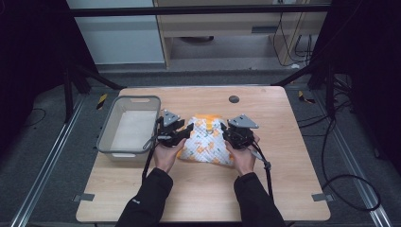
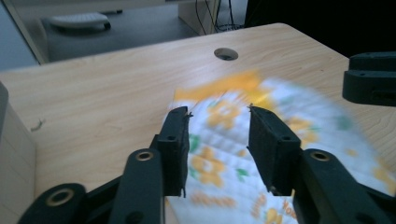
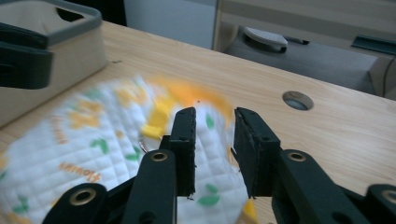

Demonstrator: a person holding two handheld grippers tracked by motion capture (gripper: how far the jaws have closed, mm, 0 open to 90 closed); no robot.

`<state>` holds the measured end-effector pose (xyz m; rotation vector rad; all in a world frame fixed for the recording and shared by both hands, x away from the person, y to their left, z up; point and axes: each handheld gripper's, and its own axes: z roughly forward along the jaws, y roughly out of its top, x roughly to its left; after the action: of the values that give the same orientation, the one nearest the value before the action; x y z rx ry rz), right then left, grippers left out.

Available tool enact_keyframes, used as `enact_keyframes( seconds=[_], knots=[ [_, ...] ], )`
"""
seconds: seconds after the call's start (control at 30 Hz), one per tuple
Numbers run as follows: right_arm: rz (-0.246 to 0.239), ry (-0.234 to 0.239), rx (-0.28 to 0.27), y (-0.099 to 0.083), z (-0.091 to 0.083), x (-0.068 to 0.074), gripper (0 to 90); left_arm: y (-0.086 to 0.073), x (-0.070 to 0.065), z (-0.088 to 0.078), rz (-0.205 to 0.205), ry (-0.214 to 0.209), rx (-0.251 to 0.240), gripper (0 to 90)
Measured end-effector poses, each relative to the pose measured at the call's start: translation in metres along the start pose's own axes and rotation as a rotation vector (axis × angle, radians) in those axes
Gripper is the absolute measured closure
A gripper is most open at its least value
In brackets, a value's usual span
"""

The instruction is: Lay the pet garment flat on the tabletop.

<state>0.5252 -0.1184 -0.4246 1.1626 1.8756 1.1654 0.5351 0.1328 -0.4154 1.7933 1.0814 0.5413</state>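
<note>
A folded white quilted cloth (image 1: 205, 139) with orange and green print lies in the middle of the wooden table (image 1: 198, 189). My left gripper (image 1: 185, 134) sits at the cloth's left edge, held by a hand in a black sleeve. In the left gripper view its jaws (image 2: 218, 112) stand apart above the blurred cloth (image 2: 224, 140), not pressing on it. My right gripper (image 1: 226, 131) is at the cloth's right edge. The right gripper (image 3: 215, 114) in its own view has its jaws apart, with the cloth (image 3: 93, 140) under and between them.
A grey plastic bin (image 1: 108, 127) stands on the table just left of the left gripper; the bin (image 3: 70, 51) looks empty. A round cable hole (image 1: 233, 99) lies behind the cloth. Bare wood stretches toward the front edge. Cables trail on the floor at right.
</note>
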Motion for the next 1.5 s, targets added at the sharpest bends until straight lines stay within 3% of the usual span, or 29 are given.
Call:
enact_keyframes(
  seconds=[0.07,0.23,0.37,0.5,0.63,0.73,0.8,0.87,0.97,1.1,1.2,1.27,1.33,1.5],
  knots=[
    [0.002,0.011,-0.010,0.000,-0.006,-0.005,64.3,-0.003,0.005,-0.011,0.010,0.013,-0.006,46.9],
    [-0.015,0.068,-0.018,-0.003,-0.033,-0.021,56.1,-0.011,0.013,-0.042,0.019,0.001,-0.012,39.4],
    [-0.019,0.123,0.002,-0.013,-0.053,-0.032,51.6,-0.025,0.015,-0.059,0.057,-0.014,0.033,37.1],
    [-0.030,0.171,0.026,-0.027,-0.068,-0.035,48.3,-0.042,0.016,-0.065,0.078,-0.026,0.070,36.8],
    [-0.040,0.206,0.055,-0.044,-0.075,-0.034,45.8,-0.059,0.015,-0.058,0.083,-0.029,0.106,36.4],
    [-0.044,0.225,0.068,-0.053,-0.076,-0.033,45.3,-0.063,0.014,-0.051,0.105,-0.020,0.150,35.0],
    [-0.061,0.239,0.109,-0.064,-0.072,-0.030,44.5,-0.066,0.014,-0.043,0.112,-0.016,0.181,34.7],
    [-0.062,0.249,0.128,-0.069,-0.068,-0.029,44.2,-0.069,0.012,-0.036,0.155,-0.004,0.199,34.7],
    [-0.076,0.258,0.163,-0.077,-0.059,-0.026,43.6,-0.072,0.010,-0.028,0.186,0.000,0.224,35.2],
    [-0.101,0.258,0.199,-0.084,-0.051,-0.023,43.8,-0.075,0.010,-0.018,0.171,-0.015,0.234,35.6],
    [-0.107,0.264,0.214,-0.087,-0.044,-0.022,46.6,-0.077,0.009,-0.011,0.195,-0.015,0.245,35.7],
    [-0.119,0.269,0.232,-0.090,-0.038,-0.020,49.1,-0.079,0.010,-0.007,0.188,-0.022,0.251,36.4],
    [-0.132,0.278,0.245,-0.092,-0.033,-0.017,50.5,-0.081,0.011,-0.002,0.168,-0.031,0.263,38.0],
    [-0.154,0.272,0.253,-0.094,-0.027,-0.014,55.8,-0.085,0.010,0.006,0.170,-0.064,0.279,47.2]
  ],
)
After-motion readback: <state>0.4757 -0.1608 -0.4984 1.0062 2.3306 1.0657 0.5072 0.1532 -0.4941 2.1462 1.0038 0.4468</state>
